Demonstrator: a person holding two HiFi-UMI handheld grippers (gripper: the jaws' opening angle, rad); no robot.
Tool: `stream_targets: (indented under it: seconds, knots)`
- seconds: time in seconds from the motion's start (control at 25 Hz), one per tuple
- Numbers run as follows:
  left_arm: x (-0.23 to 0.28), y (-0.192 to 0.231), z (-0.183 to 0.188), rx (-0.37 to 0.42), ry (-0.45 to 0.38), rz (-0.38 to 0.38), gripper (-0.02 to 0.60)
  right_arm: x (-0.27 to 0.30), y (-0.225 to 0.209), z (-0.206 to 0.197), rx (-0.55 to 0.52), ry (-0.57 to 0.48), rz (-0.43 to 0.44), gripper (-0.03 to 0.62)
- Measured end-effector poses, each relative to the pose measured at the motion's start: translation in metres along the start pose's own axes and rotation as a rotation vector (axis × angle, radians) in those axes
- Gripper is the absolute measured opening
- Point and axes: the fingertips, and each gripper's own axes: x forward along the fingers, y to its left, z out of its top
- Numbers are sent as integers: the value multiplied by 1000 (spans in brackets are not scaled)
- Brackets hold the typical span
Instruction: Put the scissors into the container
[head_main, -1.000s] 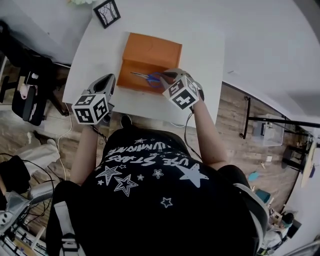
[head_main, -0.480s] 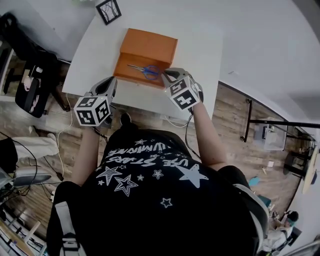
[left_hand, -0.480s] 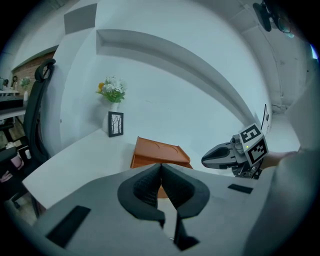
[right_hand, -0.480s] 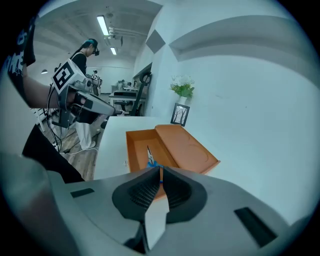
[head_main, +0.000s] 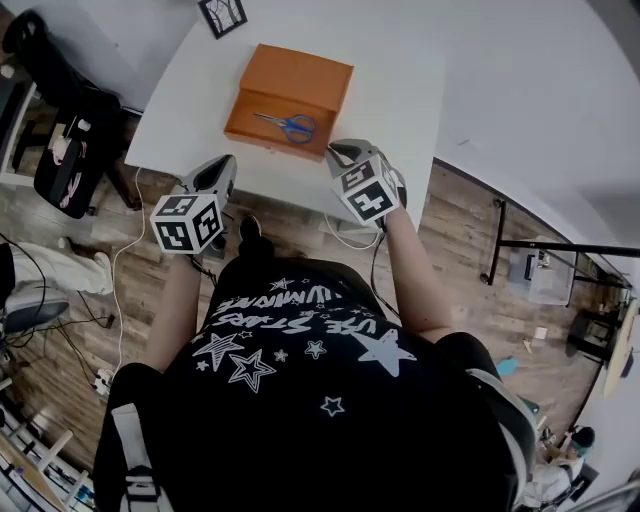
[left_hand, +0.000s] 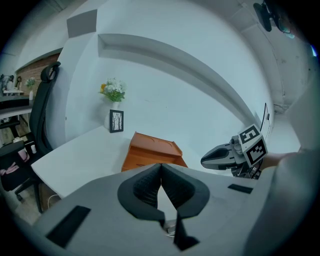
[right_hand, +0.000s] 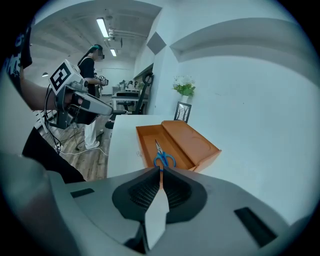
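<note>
The blue-handled scissors (head_main: 289, 124) (right_hand: 162, 156) lie inside the lower tray of the open orange container (head_main: 290, 100) (right_hand: 176, 145) (left_hand: 150, 152) on the white table (head_main: 400, 90). My right gripper (head_main: 336, 151) (right_hand: 160, 172) hovers over the table's near edge, just short of the container, shut on nothing. My left gripper (head_main: 222, 164) (left_hand: 160, 168) is held off the near edge to the container's left, also shut and empty. Each gripper shows in the other's view: the right gripper (left_hand: 220, 157) and the left gripper (right_hand: 87, 102).
A small framed picture (head_main: 222, 14) (left_hand: 116, 120) and a flower vase (left_hand: 113, 90) stand at the table's far end by the wall. An office chair (head_main: 60, 150) is left of the table. Cables (head_main: 345, 235) trail on the wood floor. A person (right_hand: 92, 62) stands far back.
My right gripper has drawn back from the scissors toward the table's near edge; the scissors stay lying in the container. The left gripper has barely moved.
</note>
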Motion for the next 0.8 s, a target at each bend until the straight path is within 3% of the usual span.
stream_targets:
  seconds: [0.52, 0.8]
  knots:
    - [-37, -30, -44, -40, -17, 39, 18, -30, 34, -34, -22, -6, 36, 54]
    - [-41, -45, -50, -43, -22, 55, 20, -42, 28, -44, -15, -21, 36, 54]
